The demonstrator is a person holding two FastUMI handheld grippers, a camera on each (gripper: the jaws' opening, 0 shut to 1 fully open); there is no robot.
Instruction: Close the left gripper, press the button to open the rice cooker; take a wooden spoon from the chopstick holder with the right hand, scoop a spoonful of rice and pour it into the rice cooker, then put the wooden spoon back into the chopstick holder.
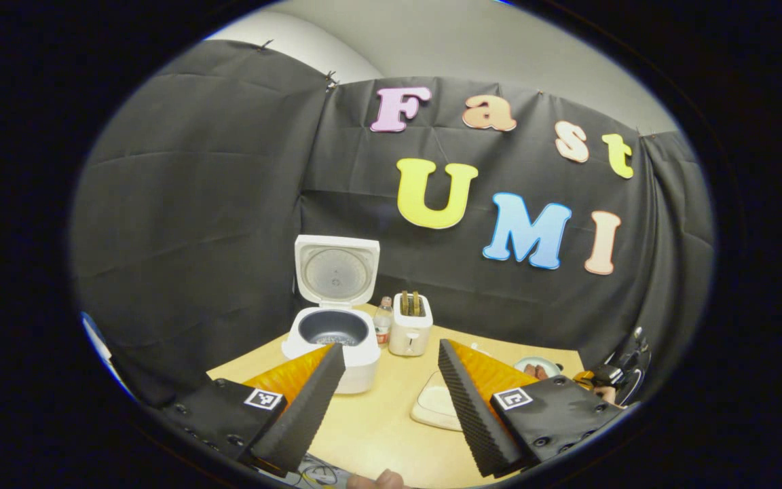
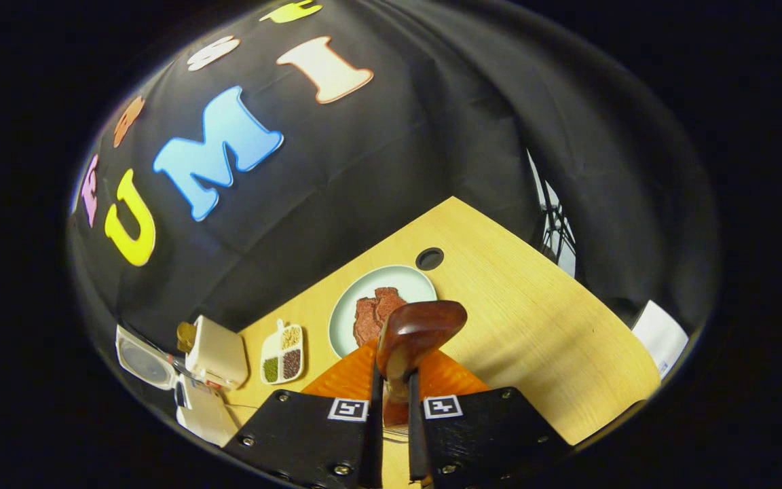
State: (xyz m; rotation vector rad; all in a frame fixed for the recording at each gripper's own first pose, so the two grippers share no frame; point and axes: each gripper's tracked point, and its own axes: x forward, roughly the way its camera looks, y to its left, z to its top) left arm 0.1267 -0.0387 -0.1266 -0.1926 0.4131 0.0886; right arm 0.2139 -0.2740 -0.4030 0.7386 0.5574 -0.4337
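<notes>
Right gripper (image 2: 394, 401) clamps the wooden spoon (image 2: 418, 333) (bowl end forward) above the table (image 2: 533, 339). Left gripper (image 1: 391, 380) hangs wide apart, facing the rice cooker (image 1: 333, 333), whose lid stands up.

Two grippers, one wide and one tight.
The left gripper (image 1: 391, 380) has its fingers (image 1: 299, 414) far apart; the right gripper (image 2: 396, 407) fingers (image 2: 374, 428) squeeze close together.

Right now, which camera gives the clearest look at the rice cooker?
The left gripper view: the rice cooker faces the camera, lid up, inner pot visible, though one finger covers its front corner. The right gripper view catches it small and tilted at the edge.
</notes>
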